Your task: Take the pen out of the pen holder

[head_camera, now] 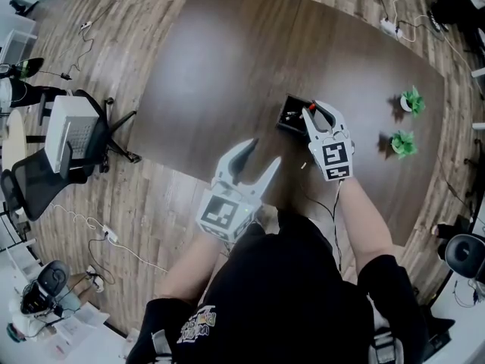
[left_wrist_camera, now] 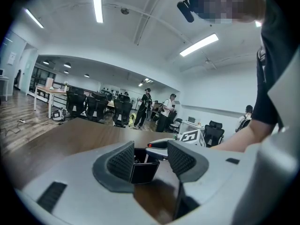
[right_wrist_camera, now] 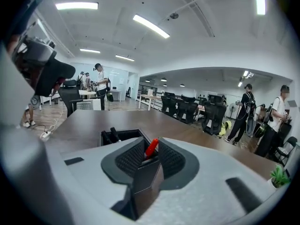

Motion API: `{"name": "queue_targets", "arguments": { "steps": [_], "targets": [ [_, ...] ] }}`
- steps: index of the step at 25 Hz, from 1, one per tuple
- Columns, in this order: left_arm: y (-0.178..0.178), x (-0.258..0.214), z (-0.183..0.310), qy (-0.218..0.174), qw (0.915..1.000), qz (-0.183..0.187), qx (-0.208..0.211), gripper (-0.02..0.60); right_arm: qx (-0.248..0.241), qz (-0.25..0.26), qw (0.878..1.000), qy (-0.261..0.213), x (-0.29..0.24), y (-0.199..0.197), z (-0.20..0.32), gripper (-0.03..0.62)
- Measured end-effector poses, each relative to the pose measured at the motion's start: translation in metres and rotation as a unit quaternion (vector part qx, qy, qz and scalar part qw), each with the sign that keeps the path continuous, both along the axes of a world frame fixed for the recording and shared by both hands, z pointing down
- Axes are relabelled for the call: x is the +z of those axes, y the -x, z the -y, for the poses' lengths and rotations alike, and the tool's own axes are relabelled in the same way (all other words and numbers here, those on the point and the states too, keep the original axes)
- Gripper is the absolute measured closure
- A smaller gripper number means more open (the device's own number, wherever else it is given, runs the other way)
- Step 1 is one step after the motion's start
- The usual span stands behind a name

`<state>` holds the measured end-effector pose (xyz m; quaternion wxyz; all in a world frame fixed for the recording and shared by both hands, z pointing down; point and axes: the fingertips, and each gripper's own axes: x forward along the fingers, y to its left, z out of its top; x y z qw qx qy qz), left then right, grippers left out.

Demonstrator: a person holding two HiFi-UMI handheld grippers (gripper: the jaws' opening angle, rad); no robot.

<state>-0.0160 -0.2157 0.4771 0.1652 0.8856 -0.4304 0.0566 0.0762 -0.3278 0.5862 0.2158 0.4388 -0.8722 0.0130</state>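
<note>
Greenery is sharing the tabletop.
A potted plant [head_camera: 411,101] is sitting near a second plant [head_camera: 403,143] on the brown table [head_camera: 227,67]; an office chair [head_camera: 26,182] is standing aside, and people [right_wrist_camera: 247,111] are standing beyond.

A dark brown counter [head_camera: 227,67] with rounded corners stands on a wood-plank floor [head_camera: 114,21]. A black, open-topped pen holder [head_camera: 290,116] sits on it, right of the middle. Toward the right edge, well apart from the holder, stands a small green potted plant [head_camera: 411,101], with a second potted plant [head_camera: 403,143] just beside it. A small pale thing [head_camera: 302,165] lies near the holder, too small to tell.
</note>
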Motion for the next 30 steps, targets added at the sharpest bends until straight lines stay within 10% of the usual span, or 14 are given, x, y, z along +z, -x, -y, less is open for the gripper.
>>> {"name": "queue_targets", "arguments": {
  "steps": [30],
  "targets": [
    [0.040, -0.025, -0.034, -0.024, 0.9994, -0.014, -0.023, 0.382, 0.029, 0.058, 0.998, -0.028, -0.059, 0.017, -0.024, 0.559]
  ]
}}
